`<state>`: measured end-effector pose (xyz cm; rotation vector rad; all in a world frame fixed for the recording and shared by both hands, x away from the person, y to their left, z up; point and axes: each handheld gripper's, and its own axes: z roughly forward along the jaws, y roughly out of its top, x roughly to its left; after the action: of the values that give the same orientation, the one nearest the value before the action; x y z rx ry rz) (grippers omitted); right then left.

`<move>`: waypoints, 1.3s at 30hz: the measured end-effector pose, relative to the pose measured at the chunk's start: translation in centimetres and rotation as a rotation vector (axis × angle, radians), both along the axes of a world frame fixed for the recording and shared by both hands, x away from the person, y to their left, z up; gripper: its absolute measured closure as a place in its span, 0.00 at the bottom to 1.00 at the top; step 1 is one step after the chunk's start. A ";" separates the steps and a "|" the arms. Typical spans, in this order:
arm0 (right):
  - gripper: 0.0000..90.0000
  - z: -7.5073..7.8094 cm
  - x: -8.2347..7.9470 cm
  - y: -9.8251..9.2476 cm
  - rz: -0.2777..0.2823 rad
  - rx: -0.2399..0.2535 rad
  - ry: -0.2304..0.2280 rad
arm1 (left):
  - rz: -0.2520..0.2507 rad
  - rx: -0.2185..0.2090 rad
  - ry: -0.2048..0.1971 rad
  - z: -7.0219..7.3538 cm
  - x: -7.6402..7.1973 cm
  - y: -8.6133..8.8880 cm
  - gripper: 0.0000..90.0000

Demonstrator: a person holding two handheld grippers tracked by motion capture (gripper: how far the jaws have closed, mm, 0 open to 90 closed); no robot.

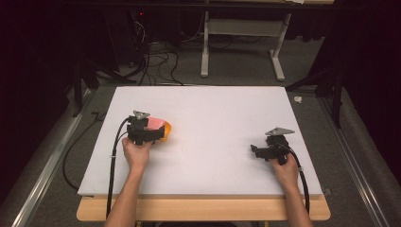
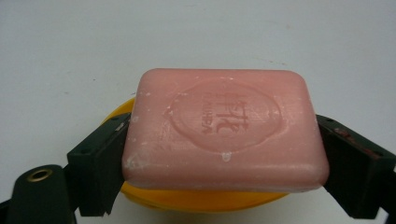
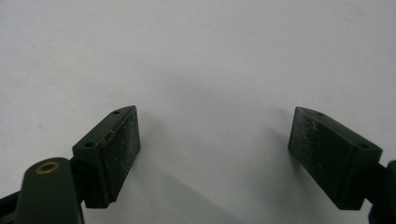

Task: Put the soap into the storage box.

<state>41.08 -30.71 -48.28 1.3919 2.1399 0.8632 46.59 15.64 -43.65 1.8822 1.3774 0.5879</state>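
Observation:
A pink bar of soap (image 2: pixel 224 128) with a stamped oval mark lies between the two jaws of my left gripper (image 2: pixel 224 149), which is shut on its short ends. Under the soap sits a yellow-orange dish (image 2: pixel 205 198), its rim peeking out at the left and below. From above, the left gripper (image 1: pixel 158 130) is at the table's left-middle, with the pink soap (image 1: pixel 156 123) and the orange dish (image 1: pixel 167 128) at its tip. My right gripper (image 1: pixel 255 151) rests at the right-middle of the table, pointing left. Its jaws stand wide apart, open over bare white surface (image 3: pixel 215 140).
A white board (image 1: pixel 213 118) covers the wooden table (image 1: pixel 203 210). Beyond it are a dark floor with cables (image 1: pixel 156 61) and the legs of a white stand (image 1: pixel 241 47). A metal rail (image 1: pixel 52 161) runs along the left side.

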 end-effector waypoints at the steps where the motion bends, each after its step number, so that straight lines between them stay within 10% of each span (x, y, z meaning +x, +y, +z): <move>1: 0.19 0.0 0.0 0.0 0.000 0.000 0.001 | 0.000 0.000 0.003 0.0 0.0 0.0 0.15; 28: 0.19 0.0 0.0 0.0 0.000 0.000 0.001 | 0.007 0.035 0.027 -0.8 0.4 -0.5 0.15; 39: 0.19 0.0 0.0 0.0 0.000 -0.001 0.000 | 0.014 0.000 -0.054 0.2 -0.2 -0.3 0.32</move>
<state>41.07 -30.71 -48.28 1.3912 2.1402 0.8627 46.38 15.34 -43.40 1.8445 1.3573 0.6413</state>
